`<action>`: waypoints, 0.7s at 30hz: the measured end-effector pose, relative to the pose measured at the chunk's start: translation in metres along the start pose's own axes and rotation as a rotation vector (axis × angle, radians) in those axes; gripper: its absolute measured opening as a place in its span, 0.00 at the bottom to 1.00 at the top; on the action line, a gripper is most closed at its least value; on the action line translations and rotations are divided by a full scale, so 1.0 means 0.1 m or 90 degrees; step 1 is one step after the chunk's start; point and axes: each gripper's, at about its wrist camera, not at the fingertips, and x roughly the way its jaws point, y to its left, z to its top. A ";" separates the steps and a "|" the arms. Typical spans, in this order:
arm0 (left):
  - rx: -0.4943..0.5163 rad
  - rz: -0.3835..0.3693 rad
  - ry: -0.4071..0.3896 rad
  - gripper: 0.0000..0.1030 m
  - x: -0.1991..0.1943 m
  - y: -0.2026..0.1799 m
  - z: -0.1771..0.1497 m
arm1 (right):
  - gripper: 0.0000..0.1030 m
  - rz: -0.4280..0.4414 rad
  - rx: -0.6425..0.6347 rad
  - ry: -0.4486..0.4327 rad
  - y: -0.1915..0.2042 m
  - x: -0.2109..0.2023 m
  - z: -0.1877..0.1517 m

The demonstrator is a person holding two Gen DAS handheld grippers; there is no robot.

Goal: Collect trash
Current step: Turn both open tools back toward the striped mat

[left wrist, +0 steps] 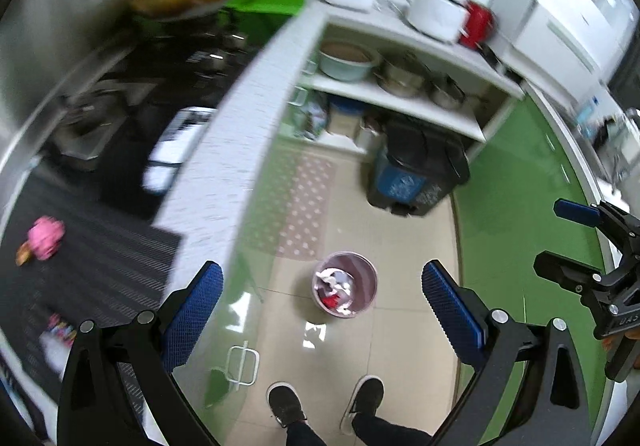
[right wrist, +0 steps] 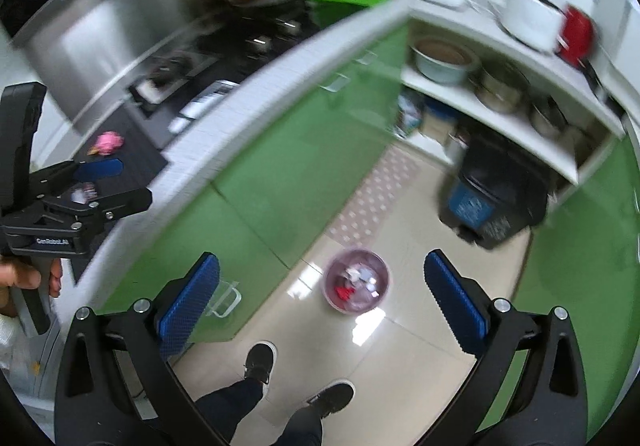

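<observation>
A small pink wastebasket [left wrist: 345, 284] stands on the tiled floor, holding white and red scraps; the right wrist view shows the wastebasket [right wrist: 356, 281] too. My left gripper [left wrist: 322, 310] hangs open high above it with nothing between its blue pads. My right gripper [right wrist: 322, 300] is open and empty as well. A crumpled pink wrapper [left wrist: 45, 238] lies on the dark counter mat at the left, and a second colourful scrap [left wrist: 60, 330] lies nearer me. The pink wrapper [right wrist: 106, 142] shows past the left gripper in the right wrist view.
A white counter edge [left wrist: 224, 149] with green cabinet doors [right wrist: 256, 181] runs on the left. A black-and-blue pedal bin [left wrist: 416, 173] stands under white shelves [left wrist: 400, 97] of pots. A dotted floor mat [left wrist: 298, 205] lies ahead. The person's shoes [left wrist: 324, 402] are below.
</observation>
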 end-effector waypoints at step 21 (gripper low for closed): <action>-0.201 0.170 -0.027 0.93 -1.08 1.92 -0.86 | 0.97 0.158 -0.206 0.010 2.17 0.38 0.63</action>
